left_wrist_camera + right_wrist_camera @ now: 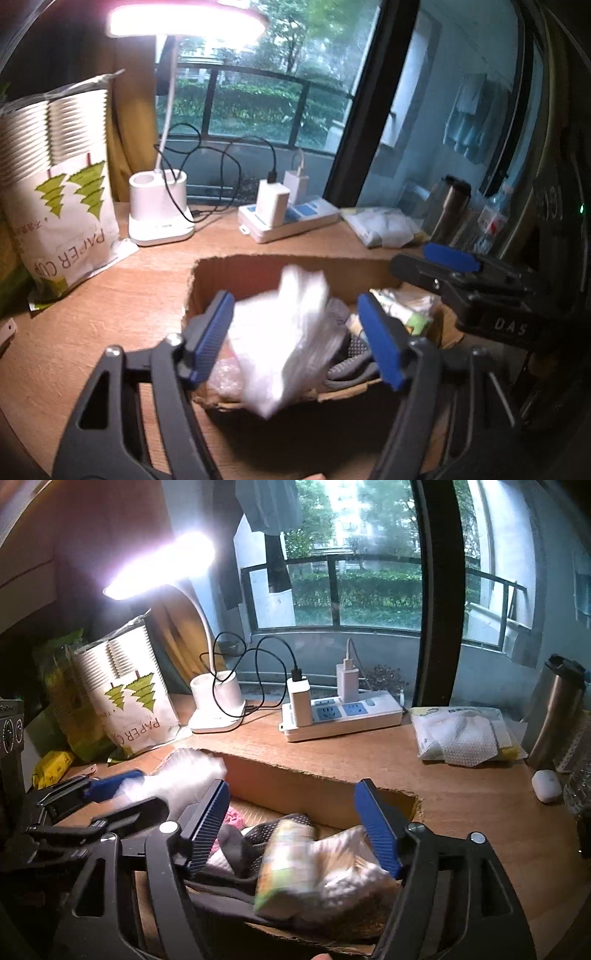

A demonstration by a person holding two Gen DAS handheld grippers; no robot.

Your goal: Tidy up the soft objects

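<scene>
Cardboard box (258, 273) sits open-topped on the wooden desk (110, 314), already stuffed with soft stuff: grey mesh fabric (258, 834), something pink and knitted (232, 818), a crinkly clear bag (225, 376). Left gripper (295, 339) has its blue pads spread wide, and a blurry white plastic bag (288, 339) sits between them over the box without either pad pressing on it; its long axis runs roughly 12 to 6 o'clock, fat end low. Right gripper (295, 827) is wide too, over the box's other end, with a green-and-white printed packet (284, 867) smeared by motion between the pads, lying about 12 to 6, not clamped. Its print is too blurred to read. At 10 o'clock from the box stands a sleeve (66, 192) marked "PAPER CUP" with green tree shapes, text reading sideways. White desk lamp (159, 206) at 11, power strip (343, 716) with two chargers at 12, wipes pack (465, 734) and steel tumbler (554, 709) out at 2. The right tool's body shows "DAS" in the left view.
</scene>
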